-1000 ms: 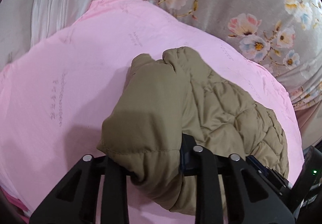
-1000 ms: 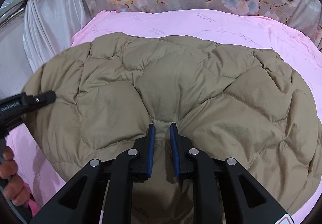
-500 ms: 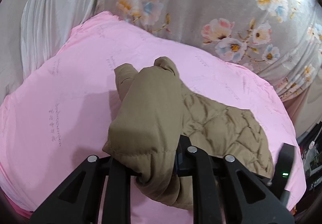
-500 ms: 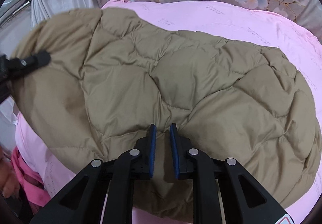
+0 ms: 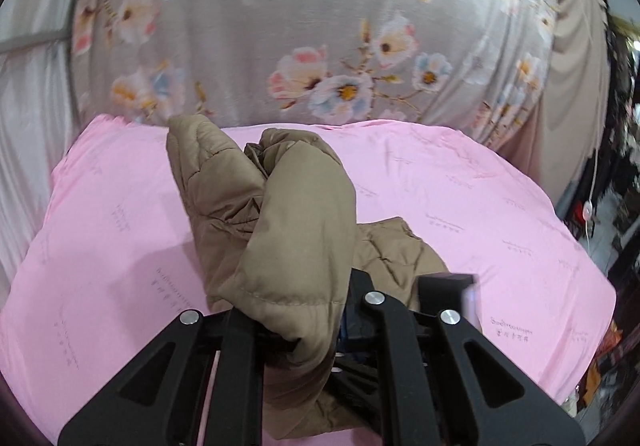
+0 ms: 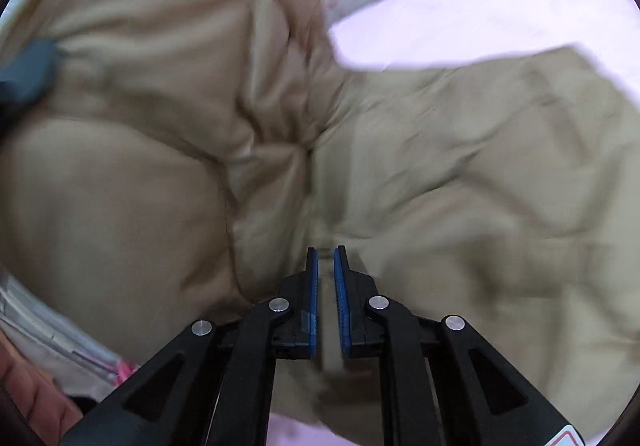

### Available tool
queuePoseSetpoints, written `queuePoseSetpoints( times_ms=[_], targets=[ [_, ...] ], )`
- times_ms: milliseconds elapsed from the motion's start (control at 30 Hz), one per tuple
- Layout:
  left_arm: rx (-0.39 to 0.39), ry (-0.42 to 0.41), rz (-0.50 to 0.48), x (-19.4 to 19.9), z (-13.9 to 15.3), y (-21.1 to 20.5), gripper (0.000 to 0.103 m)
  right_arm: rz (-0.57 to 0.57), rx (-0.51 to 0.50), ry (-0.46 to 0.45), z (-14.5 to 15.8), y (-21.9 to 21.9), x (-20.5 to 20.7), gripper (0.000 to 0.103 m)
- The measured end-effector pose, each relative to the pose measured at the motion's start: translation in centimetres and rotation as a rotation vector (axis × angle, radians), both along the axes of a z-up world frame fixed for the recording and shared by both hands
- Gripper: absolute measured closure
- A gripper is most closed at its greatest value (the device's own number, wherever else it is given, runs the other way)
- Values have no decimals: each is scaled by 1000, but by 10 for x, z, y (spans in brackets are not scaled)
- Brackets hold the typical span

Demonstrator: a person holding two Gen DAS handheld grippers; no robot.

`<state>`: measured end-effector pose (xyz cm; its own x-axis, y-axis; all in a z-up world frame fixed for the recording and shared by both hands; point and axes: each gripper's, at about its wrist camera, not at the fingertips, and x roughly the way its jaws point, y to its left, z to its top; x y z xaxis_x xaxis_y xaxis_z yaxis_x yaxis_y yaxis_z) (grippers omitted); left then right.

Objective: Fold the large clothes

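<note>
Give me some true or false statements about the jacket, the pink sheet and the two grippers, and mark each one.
1. The jacket is tan and quilted. True.
2. The sheet under it is blue. False: it is pink.
3. The left gripper has jacket fabric between its fingers. True.
4. The right gripper is clear of the jacket. False: fabric sits between its blue pads.
5. The backdrop cloth is plain. False: it is floral.

Left gripper closing on tan quilted jacket (bunched, lifted), pink sheet beneath, floral curtain behind
</note>
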<state>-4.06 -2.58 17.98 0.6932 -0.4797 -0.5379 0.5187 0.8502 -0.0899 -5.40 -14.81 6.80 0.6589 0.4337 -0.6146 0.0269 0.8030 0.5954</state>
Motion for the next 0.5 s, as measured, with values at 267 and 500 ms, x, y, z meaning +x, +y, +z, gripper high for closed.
queuePoseSetpoints(
  times_ms=[267, 500],
  targets=[
    [79, -11, -168, -30, -11, -97, 92, -213, -129, 18, 2, -87, -70, 91],
    [165, 70, -294, -53, -48, -167, 92, -348, -120, 63, -15, -150, -117, 90]
  ],
)
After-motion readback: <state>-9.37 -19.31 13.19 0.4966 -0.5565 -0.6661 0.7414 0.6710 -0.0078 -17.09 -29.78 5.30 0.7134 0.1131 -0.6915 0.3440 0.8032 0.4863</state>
